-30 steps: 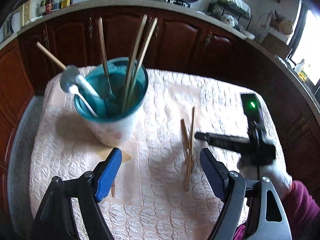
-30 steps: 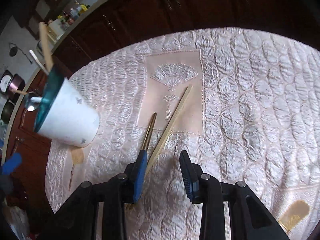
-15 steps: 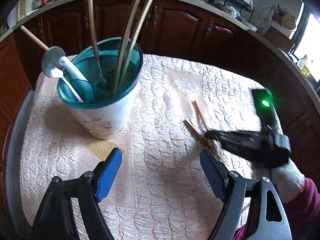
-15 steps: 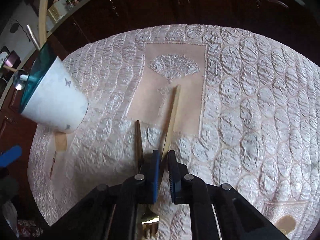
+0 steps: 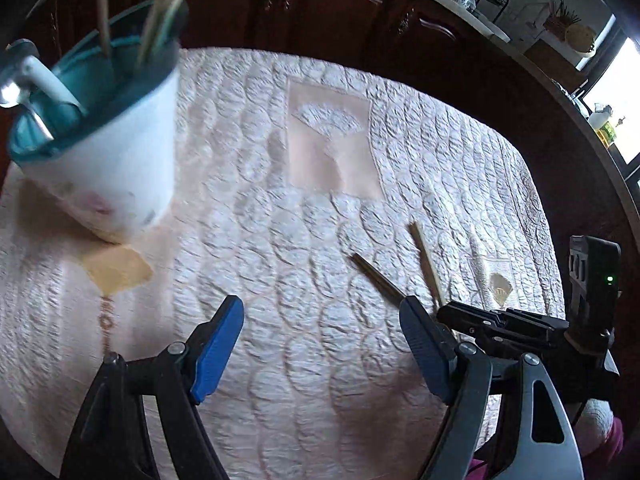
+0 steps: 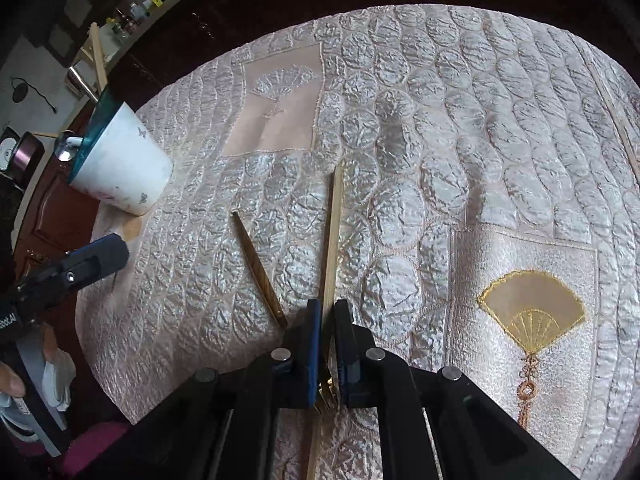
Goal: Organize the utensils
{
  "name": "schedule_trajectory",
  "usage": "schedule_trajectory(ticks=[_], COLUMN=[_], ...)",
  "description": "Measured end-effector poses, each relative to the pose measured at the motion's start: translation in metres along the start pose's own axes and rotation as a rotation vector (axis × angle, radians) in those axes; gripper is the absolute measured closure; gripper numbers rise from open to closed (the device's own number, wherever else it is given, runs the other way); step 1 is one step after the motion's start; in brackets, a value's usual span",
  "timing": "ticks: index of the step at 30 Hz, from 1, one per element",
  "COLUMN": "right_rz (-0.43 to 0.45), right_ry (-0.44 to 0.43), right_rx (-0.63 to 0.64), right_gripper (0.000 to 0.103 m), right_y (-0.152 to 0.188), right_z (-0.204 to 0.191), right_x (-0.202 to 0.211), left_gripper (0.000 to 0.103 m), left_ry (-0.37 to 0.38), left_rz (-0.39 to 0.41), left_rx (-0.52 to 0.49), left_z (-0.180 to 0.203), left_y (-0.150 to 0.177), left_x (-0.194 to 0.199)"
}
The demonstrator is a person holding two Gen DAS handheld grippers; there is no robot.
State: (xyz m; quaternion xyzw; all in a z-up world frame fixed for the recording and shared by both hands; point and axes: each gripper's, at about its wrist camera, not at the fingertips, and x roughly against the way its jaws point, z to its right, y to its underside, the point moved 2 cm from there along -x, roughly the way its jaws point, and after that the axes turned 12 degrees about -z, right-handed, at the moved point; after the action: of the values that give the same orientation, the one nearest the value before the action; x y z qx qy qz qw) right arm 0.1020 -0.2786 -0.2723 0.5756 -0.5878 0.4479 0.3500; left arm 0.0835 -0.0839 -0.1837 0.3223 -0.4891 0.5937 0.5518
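Left wrist view first: the left gripper hangs over the quilted tablecloth with its jaws spread wide and nothing between them. Up at ten o'clock sits the white cup with its teal rim, blurred, and stuffed with chopsticks and a white-handled ladle. Out at three o'clock, two utensils lie on the cloth: a dark handle and a pale chopstick, their far tips apart, their near ends running under the right gripper, which comes in from the right edge with a green light showing on its body. A woven fan patch sits at twelve o'clock.

Over to the right wrist view: the right gripper has its jaws clenched tight on the pale chopstick, which runs straight up toward twelve o'clock from between the blue pads. Gold fork prongs peek out at the bottom of the gap, and the dark handle angles off toward eleven o'clock, just beside the left jaw; whether the jaws pinch it too, I cannot tell. The cup stands well apart at ten o'clock. The left gripper pokes in from nine o'clock. A gold embroidered fan lies at three o'clock.
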Motion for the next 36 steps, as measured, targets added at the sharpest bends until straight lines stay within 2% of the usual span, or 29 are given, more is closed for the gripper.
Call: schedule_trajectory(ticks=[3,7,10,12,16,17,20,22,29,33,34,36], right_rz=[0.022,0.044,0.053,0.057,0.058,0.059,0.06,0.059,0.019,0.005,0.006,0.006], right_ry=[-0.002,-0.008,-0.004,-0.003,-0.009,-0.009,-0.013,-0.014,0.003,0.015,0.015,0.022], right_rx=[-0.002,-0.036,-0.031,-0.026,-0.032,-0.033,-0.026,-0.018,0.021,0.017,0.015,0.009], right_gripper=[0.085,0.085,0.085,0.085,0.085,0.085,0.085,0.085,0.085,0.085,0.085,0.085], right_y=[0.003,-0.014,-0.021,-0.023,-0.026,-0.027,-0.031,-0.037,-0.059,-0.067,-0.068,-0.066], right_z=[0.007,0.02,0.025,0.029,0.036,0.038,0.039,0.031,0.011,0.004,0.002,0.003], right_x=[0.015,0.024,0.03,0.035,0.041,0.044,0.048,0.042,0.019,0.01,0.008,0.004], left_gripper=[0.023,0.023,0.031,0.041,0.052,0.058,0.092,0.097,0.098,0.096,0.092,0.061], left_ry=[0.029,0.075,0.087,0.055,0.037,0.03,0.035,0.046,0.048,0.112,0.136,0.17], left_rz=[-0.025,-0.043,-0.054,-0.056,-0.052,-0.046,-0.064,-0.062,-0.019,-0.059,-0.069,-0.093], left_rx=[0.03,0.096,0.132,0.138,0.145,0.143,0.1,0.074,0.089,0.133,0.147,0.163], left_z=[0.006,0.008,0.013,0.018,0.029,0.032,0.038,0.037,0.007,0.004,0.008,0.016], left_y=[-0.004,-0.017,-0.03,-0.037,-0.046,-0.049,-0.052,-0.05,-0.046,-0.036,-0.035,-0.035], left_x=[-0.015,-0.032,-0.046,-0.054,-0.067,-0.069,-0.075,-0.073,-0.04,-0.034,-0.037,-0.045])
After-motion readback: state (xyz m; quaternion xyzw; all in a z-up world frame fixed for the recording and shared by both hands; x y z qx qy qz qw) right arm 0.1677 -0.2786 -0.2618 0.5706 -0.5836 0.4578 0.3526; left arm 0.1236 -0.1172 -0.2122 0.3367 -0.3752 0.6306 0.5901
